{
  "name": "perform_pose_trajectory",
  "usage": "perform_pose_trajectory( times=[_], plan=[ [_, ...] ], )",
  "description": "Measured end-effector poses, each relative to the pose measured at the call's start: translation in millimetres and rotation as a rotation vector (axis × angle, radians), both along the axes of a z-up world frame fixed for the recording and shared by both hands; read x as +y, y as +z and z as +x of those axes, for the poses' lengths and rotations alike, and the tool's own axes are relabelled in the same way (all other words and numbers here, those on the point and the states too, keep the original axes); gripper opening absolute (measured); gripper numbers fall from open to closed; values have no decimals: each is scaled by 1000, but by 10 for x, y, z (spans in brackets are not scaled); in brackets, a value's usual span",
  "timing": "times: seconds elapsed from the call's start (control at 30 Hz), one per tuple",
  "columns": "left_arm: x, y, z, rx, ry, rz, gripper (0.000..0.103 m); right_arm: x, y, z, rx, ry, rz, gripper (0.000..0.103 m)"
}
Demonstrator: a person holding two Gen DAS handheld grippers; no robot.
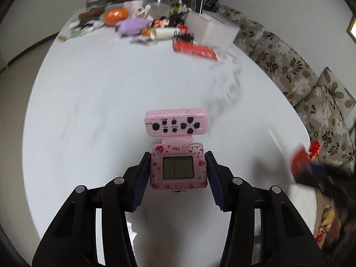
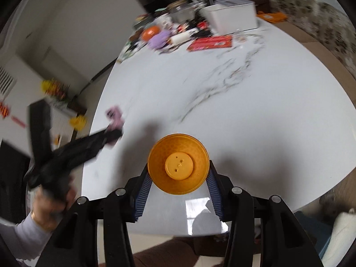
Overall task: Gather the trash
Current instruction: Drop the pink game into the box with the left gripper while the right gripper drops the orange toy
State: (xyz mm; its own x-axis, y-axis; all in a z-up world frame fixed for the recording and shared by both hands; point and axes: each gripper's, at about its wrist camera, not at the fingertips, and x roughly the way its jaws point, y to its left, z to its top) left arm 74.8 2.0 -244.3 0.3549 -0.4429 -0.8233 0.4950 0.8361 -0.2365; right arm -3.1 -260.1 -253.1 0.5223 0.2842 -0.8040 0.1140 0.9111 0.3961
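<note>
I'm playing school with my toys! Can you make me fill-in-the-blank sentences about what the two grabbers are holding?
1. The left gripper holds a ____ toy game console.
2. The right gripper holds an orange ____.
3. Both are above a white marble ____.
4. Behind the red packet stands a white ____.

Missing words: pink; bowl; table; box

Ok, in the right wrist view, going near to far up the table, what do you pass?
Right claw shut on the orange bowl → bare marble table → red packet → white box.
</note>
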Motion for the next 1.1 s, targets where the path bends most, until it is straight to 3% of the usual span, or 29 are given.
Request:
perform_pose_trajectory(
  times=[0.23, 0.37, 0.47, 0.8, 0.83, 0.87, 0.9, 1.0, 1.1],
  plan=[
    [16, -171, -1141, 70, 78, 56, 48, -54, -227, -544, 42, 145, -16, 48],
    [-127, -453, -1610, 128, 87, 64, 48, -189, -443, -876, 91, 194, -36, 48],
    [-300, -852, -1876, 180, 84, 88, 48, -334, -753, -1118, 148, 201, -54, 48],
    [-935, -2561, -2072, 405, 54, 164, 48, -564, -2188, -1492, 335, 195, -137, 49],
    [-977, -2684, -2071, 429, 46, 173, 54, -578, -2316, -1493, 349, 200, -147, 53],
    [-1035, -2844, -2069, 450, 43, 194, 62, -586, -2440, -1501, 364, 201, -165, 73],
    [-1096, -3007, -2061, 467, 41, 233, 74, -602, -2581, -1512, 378, 196, -201, 82],
    [-1177, -3314, -2052, 505, 32, 320, 77, -679, -2837, -1520, 424, 185, -242, 82],
    [-1152, -3426, -2087, 527, 40, 341, 77, -780, -2898, -1561, 443, 141, -199, 83]
  ],
)
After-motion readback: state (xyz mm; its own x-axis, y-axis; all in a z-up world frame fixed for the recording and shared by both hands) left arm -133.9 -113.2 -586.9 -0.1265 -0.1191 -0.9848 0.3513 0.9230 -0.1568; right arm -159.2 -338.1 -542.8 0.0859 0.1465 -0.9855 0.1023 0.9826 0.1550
